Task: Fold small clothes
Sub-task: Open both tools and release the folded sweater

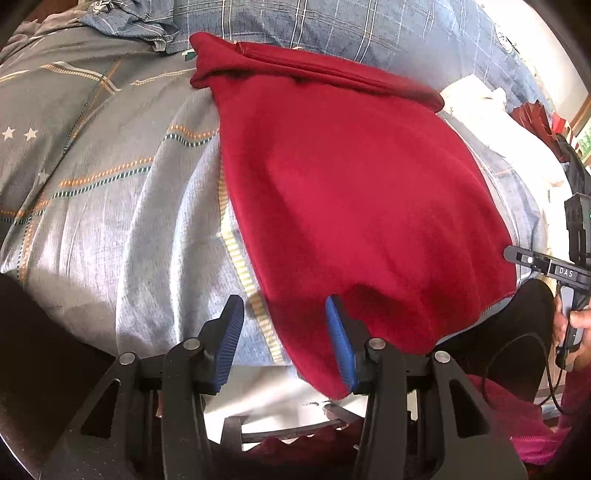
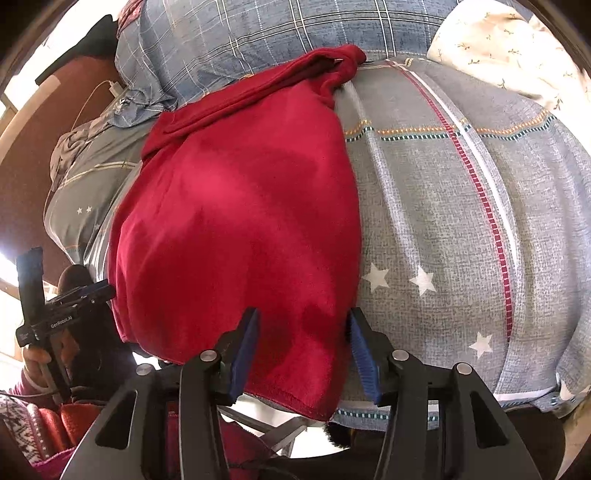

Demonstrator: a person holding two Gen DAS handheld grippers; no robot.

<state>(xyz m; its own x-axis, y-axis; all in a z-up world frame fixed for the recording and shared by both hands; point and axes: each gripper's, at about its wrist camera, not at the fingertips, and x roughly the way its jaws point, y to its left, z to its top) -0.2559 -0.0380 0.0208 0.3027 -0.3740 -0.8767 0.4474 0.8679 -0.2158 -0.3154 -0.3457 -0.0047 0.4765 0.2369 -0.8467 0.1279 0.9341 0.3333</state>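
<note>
A red fleece garment [image 1: 343, 192] lies flat on the grey-blue bedsheet [image 1: 110, 206], its near hem hanging over the bed's front edge. It also shows in the right wrist view [image 2: 236, 229]. My left gripper [image 1: 284, 332] is open at the garment's near left corner; the cloth edge lies by its right pad. My right gripper [image 2: 303, 350] is open with the near right corner of the garment between its blue pads. Neither is closed on the cloth. Each gripper shows in the other's view: the right one [image 1: 546, 266], the left one [image 2: 62, 314].
A blue plaid pillow [image 2: 295, 33] lies behind the garment. A white floral pillow [image 2: 509, 51] sits at the back right. Other dark and red clothes [image 1: 539, 122] lie at the bed's far right. The sheet [image 2: 461, 221] stretches to the right of the garment.
</note>
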